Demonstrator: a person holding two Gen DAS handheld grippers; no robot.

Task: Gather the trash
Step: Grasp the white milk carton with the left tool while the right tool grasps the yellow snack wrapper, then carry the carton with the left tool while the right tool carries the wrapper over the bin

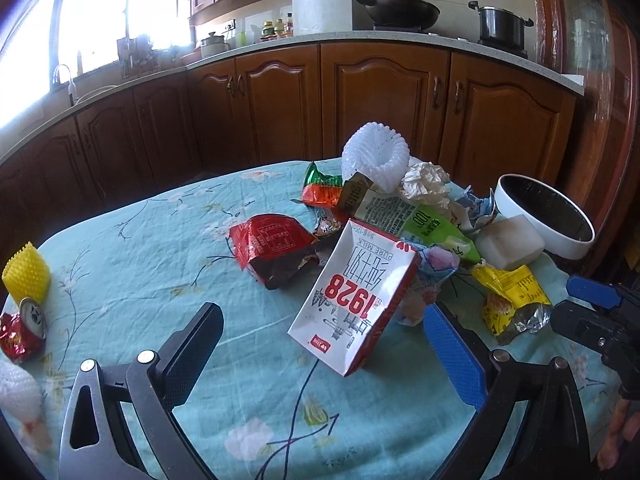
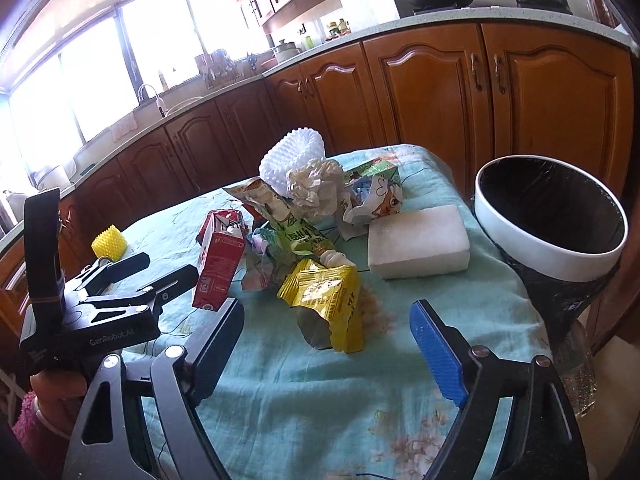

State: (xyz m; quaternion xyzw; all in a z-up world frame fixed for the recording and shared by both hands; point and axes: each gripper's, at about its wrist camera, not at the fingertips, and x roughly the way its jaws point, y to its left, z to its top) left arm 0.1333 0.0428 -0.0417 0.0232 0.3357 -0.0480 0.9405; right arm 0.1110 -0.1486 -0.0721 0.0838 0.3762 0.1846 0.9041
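Both claws gape empty: left (image 1: 324, 354) framing carton (image 1: 354, 300), right (image 2: 330, 350) framing yellow packet (image 2: 326, 300); bin (image 2: 550, 256) waits right.

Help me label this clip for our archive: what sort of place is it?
Most likely a home kitchen. A black wok and a dark lidded pot sit on a stove, brown wooden cabinets run under a pale countertop, and a sink tap stands below bright windows.
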